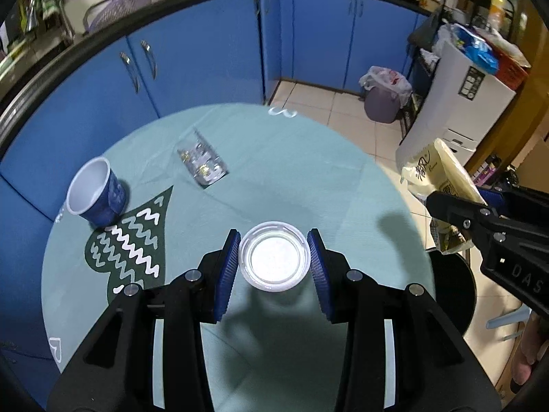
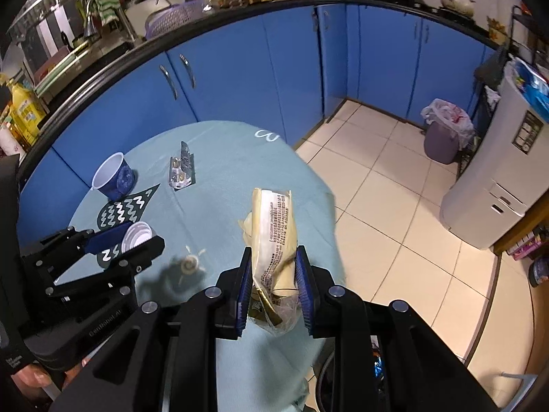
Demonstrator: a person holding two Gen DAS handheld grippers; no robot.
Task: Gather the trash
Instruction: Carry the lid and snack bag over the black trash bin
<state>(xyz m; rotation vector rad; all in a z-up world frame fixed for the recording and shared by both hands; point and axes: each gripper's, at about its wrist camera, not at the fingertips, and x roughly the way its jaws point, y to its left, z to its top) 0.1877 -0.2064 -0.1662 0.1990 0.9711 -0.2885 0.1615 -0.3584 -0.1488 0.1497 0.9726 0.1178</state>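
My left gripper [image 1: 273,255] is shut on a small white plastic cup [image 1: 273,260], held above the round table [image 1: 291,171]; it also shows in the right wrist view [image 2: 137,237]. My right gripper [image 2: 272,271] is shut on a cream tissue pack wrapper [image 2: 274,233], held above the table's right edge; the wrapper also shows in the left wrist view [image 1: 442,178]. On the table lie a tipped blue paper cup [image 1: 97,195], an empty blister pack [image 1: 202,163] and a small crumpled scrap [image 2: 190,262].
A lined grey trash bin [image 2: 444,134] stands on the tiled floor at the far right, beside a white appliance [image 2: 497,178]. Blue cabinets [image 2: 240,68] curve behind the table. A dark stool [image 1: 453,292] sits right of the table.
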